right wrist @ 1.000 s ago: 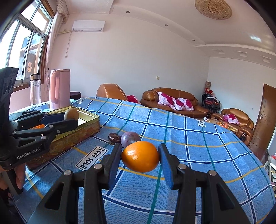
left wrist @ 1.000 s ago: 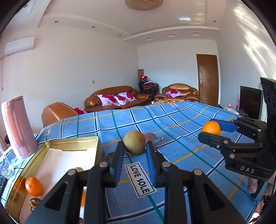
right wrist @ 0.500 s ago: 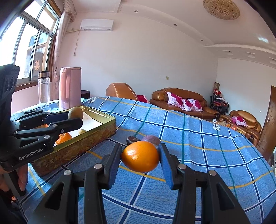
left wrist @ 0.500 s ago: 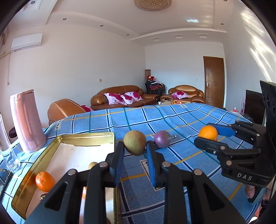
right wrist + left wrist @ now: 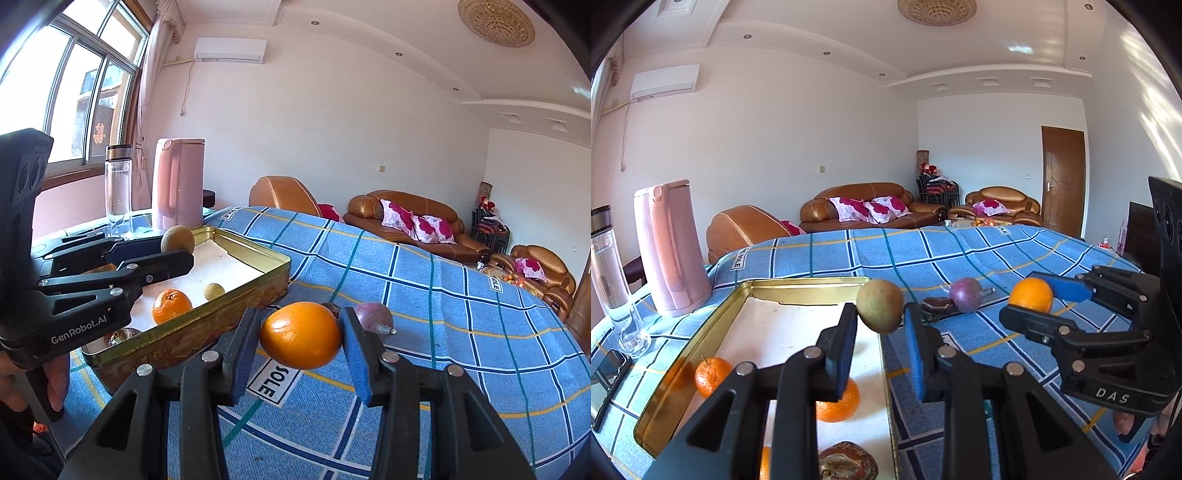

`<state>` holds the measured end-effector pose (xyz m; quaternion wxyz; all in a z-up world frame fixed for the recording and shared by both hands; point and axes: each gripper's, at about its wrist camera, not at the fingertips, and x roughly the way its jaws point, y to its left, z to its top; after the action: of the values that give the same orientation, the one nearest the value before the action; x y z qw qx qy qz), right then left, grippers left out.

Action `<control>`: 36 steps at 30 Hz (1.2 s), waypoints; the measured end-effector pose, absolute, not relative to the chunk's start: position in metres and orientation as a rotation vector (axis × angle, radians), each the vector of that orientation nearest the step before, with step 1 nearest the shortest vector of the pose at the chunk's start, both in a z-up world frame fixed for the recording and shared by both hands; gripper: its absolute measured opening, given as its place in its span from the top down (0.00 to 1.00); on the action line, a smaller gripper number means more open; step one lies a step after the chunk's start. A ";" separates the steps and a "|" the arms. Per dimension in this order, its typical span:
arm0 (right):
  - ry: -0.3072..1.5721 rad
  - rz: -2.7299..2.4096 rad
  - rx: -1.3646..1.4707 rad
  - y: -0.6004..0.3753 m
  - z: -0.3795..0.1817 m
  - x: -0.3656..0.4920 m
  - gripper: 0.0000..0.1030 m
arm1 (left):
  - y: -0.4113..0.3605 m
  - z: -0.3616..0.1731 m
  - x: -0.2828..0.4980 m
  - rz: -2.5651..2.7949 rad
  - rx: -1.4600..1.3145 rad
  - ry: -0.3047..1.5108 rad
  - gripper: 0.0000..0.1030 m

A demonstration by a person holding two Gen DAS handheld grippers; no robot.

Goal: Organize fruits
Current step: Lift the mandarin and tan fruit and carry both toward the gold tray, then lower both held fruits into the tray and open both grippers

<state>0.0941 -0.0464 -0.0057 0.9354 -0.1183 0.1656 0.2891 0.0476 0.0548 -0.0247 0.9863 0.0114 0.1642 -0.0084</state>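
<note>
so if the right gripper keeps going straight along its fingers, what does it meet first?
Likely the purple fruit on the blue checked cloth, just past the orange held in the right gripper. The gold tin sits off to the left. Depth is uncertain.

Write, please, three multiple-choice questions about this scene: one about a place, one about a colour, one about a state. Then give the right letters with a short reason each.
1. Where is the pink kettle?
A. inside the gold tin
B. on the cloth beyond the gold tin, beside the clear bottle
C. on the sofa

2. What colour is the fruit in the right gripper?
A. orange
B. purple
C. green

3. What state is the left gripper in?
A. open and empty
B. shut on the greenish-brown fruit
C. shut on the purple fruit

Answers:
1 B, it stands outside the tin.
2 A, the orange sits between its pads.
3 B, both pads press that fruit, while the purple fruit lies on the cloth.
</note>
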 end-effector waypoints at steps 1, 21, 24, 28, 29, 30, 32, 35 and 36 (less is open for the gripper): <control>0.339 0.596 -0.245 -0.044 -0.005 0.094 0.55 | 0.057 -0.025 0.047 -0.015 0.021 0.331 0.74; 0.348 0.728 -0.259 0.018 0.000 0.092 0.55 | 0.101 -0.028 0.043 0.078 -0.018 0.368 0.74; 0.350 0.753 -0.273 0.032 -0.002 0.090 0.55 | 0.111 -0.030 0.044 0.102 -0.030 0.386 0.74; 0.361 0.790 -0.287 0.049 -0.005 0.090 0.55 | 0.126 -0.033 0.045 0.136 -0.046 0.427 0.74; 0.366 0.800 -0.289 0.052 -0.005 0.090 0.55 | 0.130 -0.034 0.045 0.142 -0.050 0.436 0.74; 0.372 0.809 -0.291 0.055 -0.006 0.090 0.55 | 0.133 -0.035 0.045 0.147 -0.052 0.444 0.74; 0.388 0.825 -0.297 0.061 -0.009 0.091 0.55 | 0.139 -0.036 0.045 0.161 -0.058 0.460 0.74; 0.415 0.847 -0.310 0.071 -0.014 0.092 0.55 | 0.148 -0.038 0.043 0.172 -0.067 0.482 0.74; 0.424 0.855 -0.313 0.074 -0.016 0.092 0.55 | 0.151 -0.039 0.043 0.174 -0.070 0.488 0.74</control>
<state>0.0918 0.0738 -0.0161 0.8765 -0.1502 0.2032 0.4096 0.0427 0.1508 -0.0388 0.9661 -0.0346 0.2410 0.0860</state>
